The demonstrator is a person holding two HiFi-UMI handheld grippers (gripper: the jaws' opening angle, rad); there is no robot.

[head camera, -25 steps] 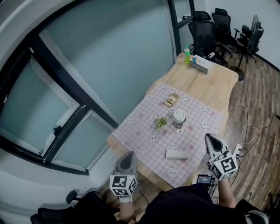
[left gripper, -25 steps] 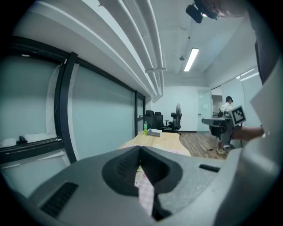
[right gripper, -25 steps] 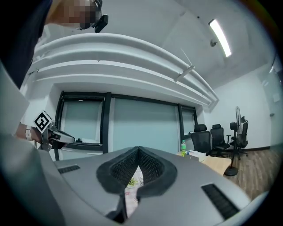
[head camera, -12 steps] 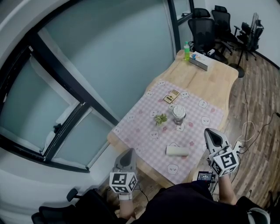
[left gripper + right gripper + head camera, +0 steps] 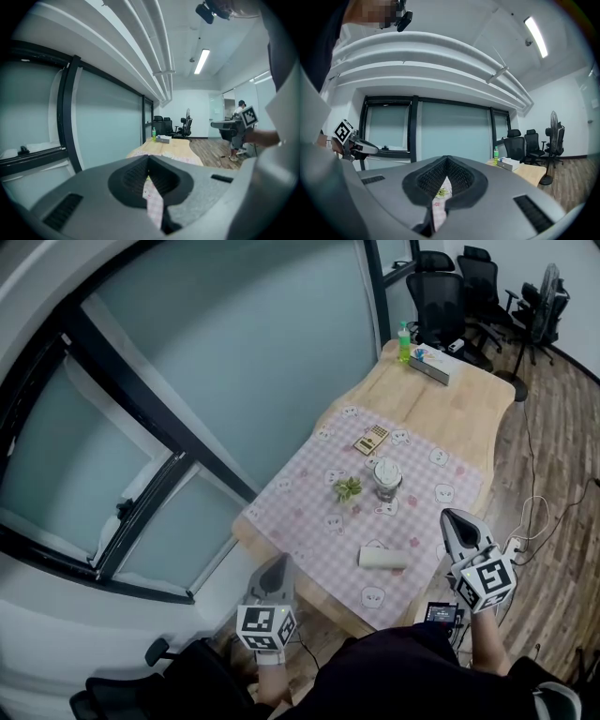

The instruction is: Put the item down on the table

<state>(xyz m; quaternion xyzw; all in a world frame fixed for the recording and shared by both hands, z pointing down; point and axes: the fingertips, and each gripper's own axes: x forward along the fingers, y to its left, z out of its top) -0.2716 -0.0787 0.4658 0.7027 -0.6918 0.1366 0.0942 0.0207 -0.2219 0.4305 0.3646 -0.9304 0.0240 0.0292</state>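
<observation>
A white roll (image 5: pixel 382 559) lies on its side on the pink checked cloth (image 5: pixel 309 512), near the table's front edge. My left gripper (image 5: pixel 278 564) hangs off the table's near left corner, shut and holding nothing. My right gripper (image 5: pixel 449 518) hovers at the table's right edge, just right of the roll, also shut and holding nothing. In the left gripper view the gripper (image 5: pixel 148 157) shows its jaws meeting at the tip, with a strip of cloth seen through the slit. The right gripper view shows that gripper (image 5: pixel 447 159) with jaws together the same way.
On the cloth stand a small green plant (image 5: pixel 348 488), a glass jar (image 5: pixel 385 477) and a small wooden piece (image 5: pixel 371 440). A green bottle (image 5: pixel 404 341) and a tissue box (image 5: pixel 431 364) sit at the table's far end. Office chairs (image 5: pixel 448 306) stand beyond; cables (image 5: pixel 525 521) lie on the floor.
The head view has drifted slightly, so the table sits a little further right in the picture. Both grippers stay shut near the table's front edge with nothing in them.
</observation>
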